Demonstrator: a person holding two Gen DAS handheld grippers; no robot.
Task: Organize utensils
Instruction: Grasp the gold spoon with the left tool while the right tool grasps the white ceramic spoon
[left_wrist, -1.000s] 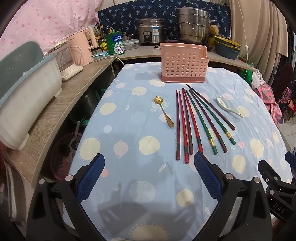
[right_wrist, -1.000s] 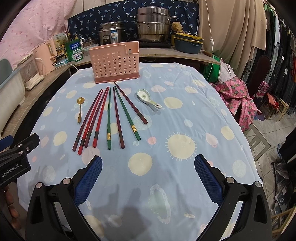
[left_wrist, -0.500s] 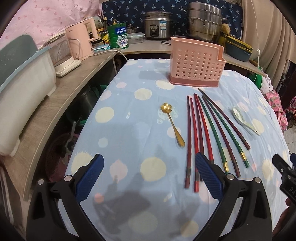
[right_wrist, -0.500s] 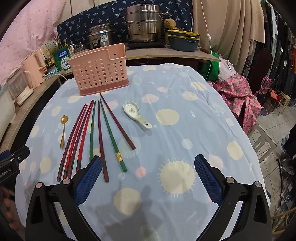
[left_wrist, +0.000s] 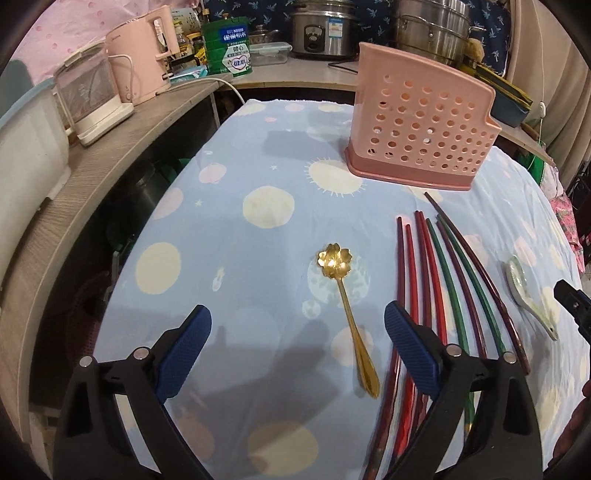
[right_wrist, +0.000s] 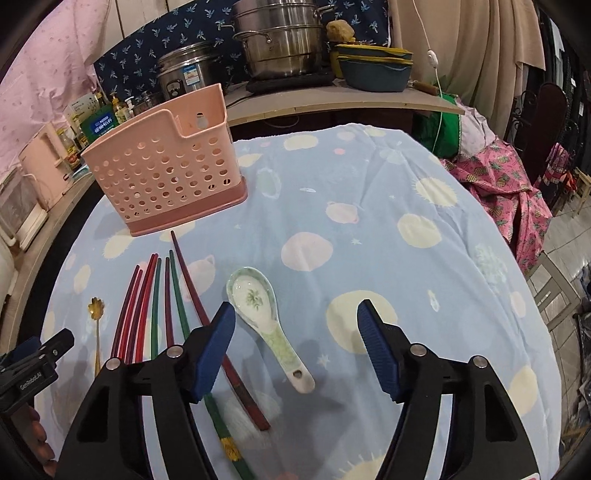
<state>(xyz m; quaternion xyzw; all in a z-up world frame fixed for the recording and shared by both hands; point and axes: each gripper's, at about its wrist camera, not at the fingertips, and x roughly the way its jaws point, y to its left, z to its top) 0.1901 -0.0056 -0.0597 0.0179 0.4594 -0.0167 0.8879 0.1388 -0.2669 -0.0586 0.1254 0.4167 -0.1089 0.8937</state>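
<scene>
A pink perforated utensil holder (left_wrist: 421, 122) stands at the table's far side; it also shows in the right wrist view (right_wrist: 166, 166). A gold flower spoon (left_wrist: 345, 295) lies between the tips of my open left gripper (left_wrist: 295, 325). Several red, green and dark chopsticks (left_wrist: 443, 273) lie in a row to its right, partly under the right finger. A white ceramic spoon (right_wrist: 266, 317) lies between the tips of my open right gripper (right_wrist: 295, 332), with the chopsticks (right_wrist: 162, 302) to its left. Both grippers hover low and hold nothing.
The table has a blue cloth with pale dots (right_wrist: 369, 229). A wooden counter (left_wrist: 110, 155) at left holds a pink kettle (left_wrist: 144, 70) and a clear appliance. Pots (right_wrist: 280, 44) stand behind on a shelf. Pink fabric (right_wrist: 509, 192) lies off the right edge.
Both grippers have moved forward and down toward the table. The gold spoon now sits between the left fingers, the ceramic spoon between the right fingers. Both stay open.
</scene>
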